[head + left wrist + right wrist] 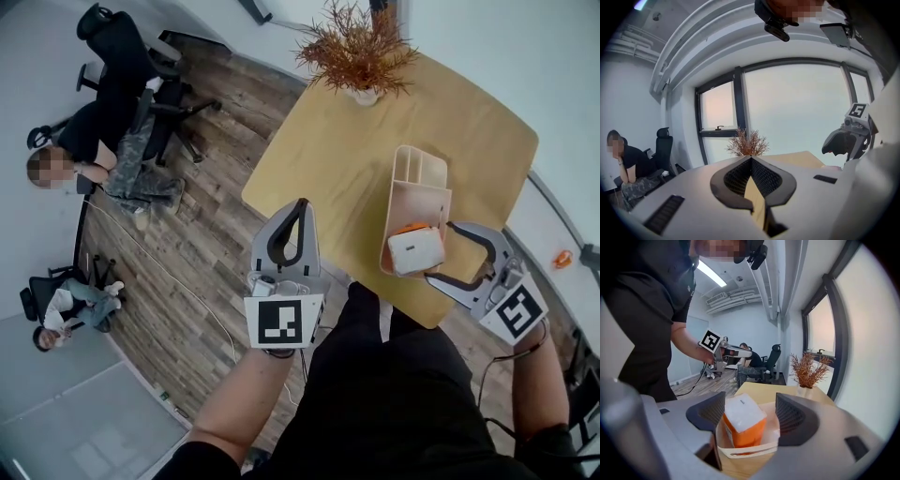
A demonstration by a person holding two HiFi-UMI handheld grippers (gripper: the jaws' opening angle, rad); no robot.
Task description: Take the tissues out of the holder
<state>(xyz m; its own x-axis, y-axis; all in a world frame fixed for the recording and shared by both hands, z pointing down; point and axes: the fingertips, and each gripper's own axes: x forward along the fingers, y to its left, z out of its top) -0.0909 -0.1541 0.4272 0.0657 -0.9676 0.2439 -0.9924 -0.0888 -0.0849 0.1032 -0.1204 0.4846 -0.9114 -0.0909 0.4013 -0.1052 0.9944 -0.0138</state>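
Orange and white sit right between my right-hand jaws: the orange tissue pack with a white top (743, 423) (415, 248) stands tilted in the near end of the cream open-topped holder (745, 451) (417, 183). My right gripper (750, 401) (441, 250) has its jaws spread wide and released, one to each side of that end of the holder. The pack leans toward the pad on the left of the right gripper view, and I cannot tell whether it brushes that pad. Neither pad presses on it. The holder's near wall lies just below the jaw tips, and its long body runs away from them across the pale wooden counter (469, 122) (759, 390). Beyond the holder, at the far end of the counter, stand rust-coloured dried twigs in a white vase (356, 47) (808, 369).

My left gripper (302, 204) (751, 158) is well apart from the holder, off the counter's near-left edge and over the brown plank floor (187, 262). Its jaws are clenched tip to tip with nothing between them, and they point along the counter (797, 159) toward the twigs (747, 144), which show just past the tips.
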